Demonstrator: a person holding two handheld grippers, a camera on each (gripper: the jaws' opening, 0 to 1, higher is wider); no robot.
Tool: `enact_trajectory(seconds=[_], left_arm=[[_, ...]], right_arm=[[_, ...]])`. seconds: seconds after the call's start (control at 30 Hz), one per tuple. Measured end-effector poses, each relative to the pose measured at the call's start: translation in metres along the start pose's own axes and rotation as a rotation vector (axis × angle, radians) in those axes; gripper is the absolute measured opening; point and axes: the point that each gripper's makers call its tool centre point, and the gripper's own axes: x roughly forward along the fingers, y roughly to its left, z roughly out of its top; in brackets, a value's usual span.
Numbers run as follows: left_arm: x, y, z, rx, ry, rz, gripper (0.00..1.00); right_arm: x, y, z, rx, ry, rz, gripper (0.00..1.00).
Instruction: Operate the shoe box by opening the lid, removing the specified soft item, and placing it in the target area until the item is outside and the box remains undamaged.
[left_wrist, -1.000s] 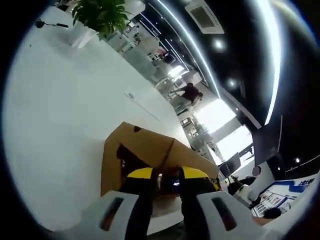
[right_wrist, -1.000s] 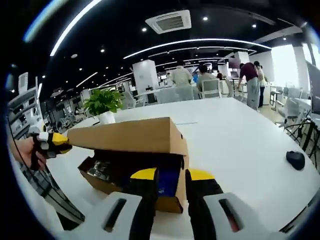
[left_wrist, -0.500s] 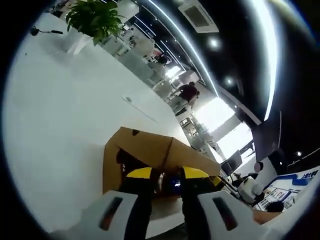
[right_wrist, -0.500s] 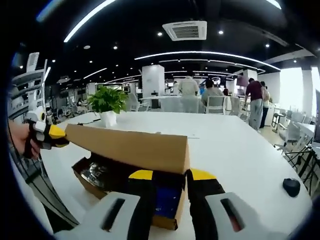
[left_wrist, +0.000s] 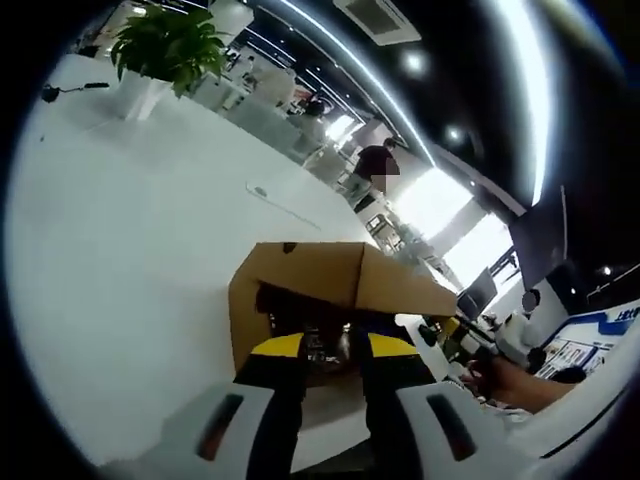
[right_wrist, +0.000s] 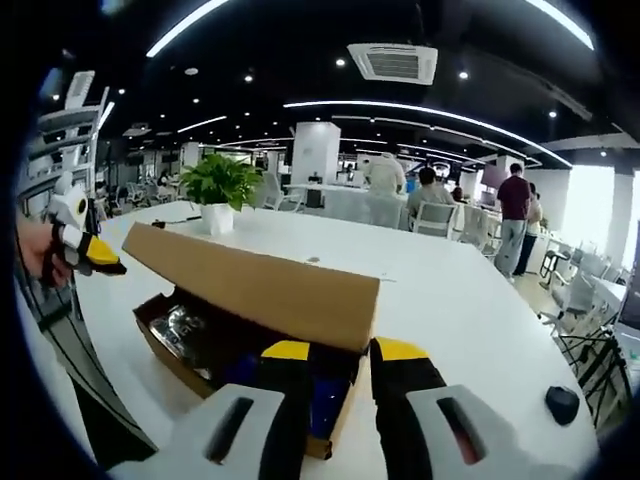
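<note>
A brown cardboard shoe box (right_wrist: 172, 352) stands on the white table (right_wrist: 470, 300), its lid (right_wrist: 260, 290) hinged up at a slant over the far side. Inside lie a shiny dark wrapped thing (right_wrist: 185, 325) and a blue soft item (right_wrist: 330, 400). My right gripper (right_wrist: 335, 350) hovers at the box's near end, jaws a narrow gap apart with nothing between them. My left gripper (right_wrist: 105, 262), held by a hand, sits just off the lid's left corner. In the left gripper view its jaws (left_wrist: 330, 345) point at the box's end wall (left_wrist: 250, 320) under the lid (left_wrist: 340, 275), holding nothing.
A potted plant (right_wrist: 218, 185) stands on the table behind the box, also in the left gripper view (left_wrist: 165, 50). A black mouse (right_wrist: 560, 403) lies at the right. A hand (left_wrist: 510, 380) reaches in. People and chairs (right_wrist: 430, 195) fill the far side.
The lid has swung up further, showing more of the inside. My left gripper has come away from the lid's corner. Both views have shifted with the hands.
</note>
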Motion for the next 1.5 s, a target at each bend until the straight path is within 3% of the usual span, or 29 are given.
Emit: enact_trajectory(seconds=[0.13,0.17,0.2,0.33,0.53,0.7,0.77,0.87,0.97,1.0,1.17,1.2,1.27,1.37,1.47,1.5], left_arm=[[0.002,0.007,-0.013,0.238,0.097,0.037,0.23],[0.004,0.008,-0.014,0.257,0.109,0.034,0.23],[0.005,0.007,-0.013,0.221,0.098,0.02,0.24],[0.01,0.006,-0.015,0.228,0.094,0.007,0.27],[0.015,0.003,-0.023,0.448,0.14,0.037,0.29],[0.022,0.01,-0.042,0.632,0.27,0.002,0.29],[0.027,0.012,-0.044,0.706,0.288,-0.001,0.29],[0.03,0.014,-0.049,0.739,0.325,-0.015,0.28],[0.033,0.01,-0.055,0.674,0.374,-0.029,0.22],[0.035,0.009,-0.053,0.688,0.365,-0.031,0.22],[0.04,0.022,-0.047,0.844,0.379,0.029,0.23],[0.041,0.024,-0.049,0.873,0.405,0.019,0.23],[0.043,0.015,-0.051,0.851,0.401,-0.011,0.23],[0.047,0.008,-0.058,0.933,0.455,-0.065,0.22],[0.048,0.01,-0.06,0.981,0.509,-0.052,0.18],[0.05,0.012,-0.058,1.047,0.522,-0.053,0.16]], right_arm=[[0.002,-0.002,0.005,0.016,-0.012,-0.019,0.18],[0.002,-0.003,0.006,0.028,-0.014,-0.025,0.18],[0.002,-0.002,0.008,0.047,-0.016,-0.023,0.19],[0.002,-0.002,0.009,0.03,-0.007,-0.025,0.19],[-0.001,-0.005,0.008,0.065,0.005,-0.03,0.19],[-0.003,-0.006,0.006,0.029,0.055,-0.012,0.19],[-0.002,-0.007,0.007,0.02,0.059,-0.015,0.19],[-0.001,-0.006,0.011,0.0,0.056,-0.019,0.19],[0.002,-0.005,0.013,-0.002,0.055,-0.024,0.16],[0.002,-0.006,0.013,0.002,0.058,-0.026,0.16],[0.003,-0.008,0.017,0.008,0.055,-0.038,0.15],[0.003,-0.009,0.02,0.013,0.056,-0.044,0.14],[0.005,-0.011,0.022,0.013,0.055,-0.051,0.12],[0.008,-0.014,0.023,0.012,0.051,-0.056,0.1],[0.01,-0.013,0.027,-0.011,0.046,-0.059,0.12],[0.012,-0.012,0.028,-0.011,0.045,-0.059,0.13]])
